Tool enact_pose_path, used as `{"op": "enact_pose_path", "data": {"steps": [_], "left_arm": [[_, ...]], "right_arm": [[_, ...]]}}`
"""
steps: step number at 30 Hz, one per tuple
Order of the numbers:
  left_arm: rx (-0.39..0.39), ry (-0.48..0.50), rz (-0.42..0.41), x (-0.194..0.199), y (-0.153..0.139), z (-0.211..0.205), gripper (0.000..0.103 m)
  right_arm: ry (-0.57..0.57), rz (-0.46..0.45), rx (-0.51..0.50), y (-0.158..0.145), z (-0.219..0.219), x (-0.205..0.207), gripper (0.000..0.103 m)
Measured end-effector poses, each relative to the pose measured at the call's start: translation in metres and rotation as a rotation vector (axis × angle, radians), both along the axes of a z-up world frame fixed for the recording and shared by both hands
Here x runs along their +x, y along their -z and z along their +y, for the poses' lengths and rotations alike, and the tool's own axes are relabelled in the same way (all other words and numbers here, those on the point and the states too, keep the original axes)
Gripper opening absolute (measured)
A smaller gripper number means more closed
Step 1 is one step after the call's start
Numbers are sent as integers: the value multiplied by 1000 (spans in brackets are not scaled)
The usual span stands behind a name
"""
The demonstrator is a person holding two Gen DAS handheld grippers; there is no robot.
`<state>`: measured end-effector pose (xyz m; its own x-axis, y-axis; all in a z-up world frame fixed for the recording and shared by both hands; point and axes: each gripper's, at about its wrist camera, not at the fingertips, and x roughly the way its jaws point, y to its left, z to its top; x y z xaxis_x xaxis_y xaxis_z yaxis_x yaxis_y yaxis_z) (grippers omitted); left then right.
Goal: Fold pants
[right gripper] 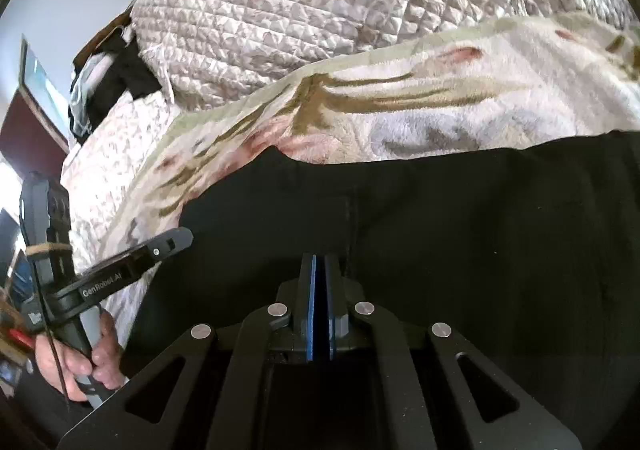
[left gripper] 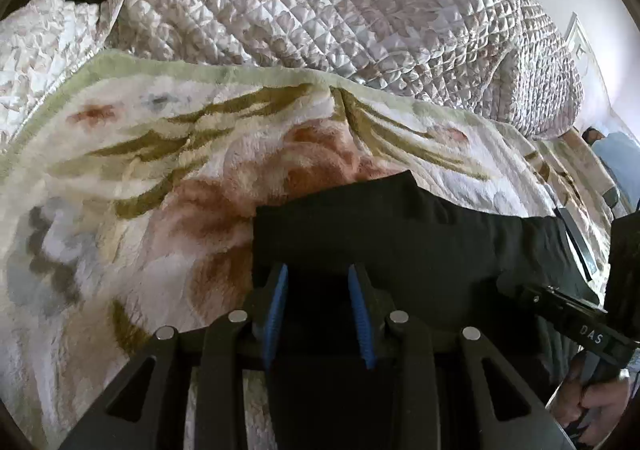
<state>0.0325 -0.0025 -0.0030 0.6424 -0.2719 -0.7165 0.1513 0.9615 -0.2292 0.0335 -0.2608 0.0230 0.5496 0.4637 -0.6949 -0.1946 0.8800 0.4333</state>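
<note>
Closest to me in the left wrist view are the blue pads of my left hand-held gripper, standing partly apart with dark cloth of the black pants filling the gap between them. I cannot tell whether the pads press on that cloth or merely straddle it. The pants lie spread across a fluffy flowered blanket on the bed, their far edge running from the middle of the picture off to the right. Behind the blanket a silvery quilted cover is heaped up. At the lower right my right hand-held gripper reaches in over the pants, and my right hand grips its handle below.

In the right wrist view the nearest thing is my right hand-held gripper, its two blue pads pressed flat together with no gap. It sits over the pants, but I cannot make out any cloth pinched between the pads. The pants fill the lower and right part of this view, with a seam running down toward the fingertips. The flowered blanket shows past their far edge and the quilted cover rises behind it. At the left my left hand-held gripper points onto the edge of the pants, with my left hand wrapped around its handle.
</note>
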Motion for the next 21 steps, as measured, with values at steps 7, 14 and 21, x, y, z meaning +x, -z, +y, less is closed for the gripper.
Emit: {"op": "enact_pose_path", "data": {"steps": [7,14,21], "left_arm": [[-14,26,-25,-45,-4,-7,34],[56,40,-69,-76,5,-20,34],[33,36,-67,-75,6,-16,34]], "right_arm": [[-32,-35,-9,-11,0,-46,4],[-27,-28,-13,-3,-5,-76,11],[55,-11,-11,-3,-31,-87,17]]}}
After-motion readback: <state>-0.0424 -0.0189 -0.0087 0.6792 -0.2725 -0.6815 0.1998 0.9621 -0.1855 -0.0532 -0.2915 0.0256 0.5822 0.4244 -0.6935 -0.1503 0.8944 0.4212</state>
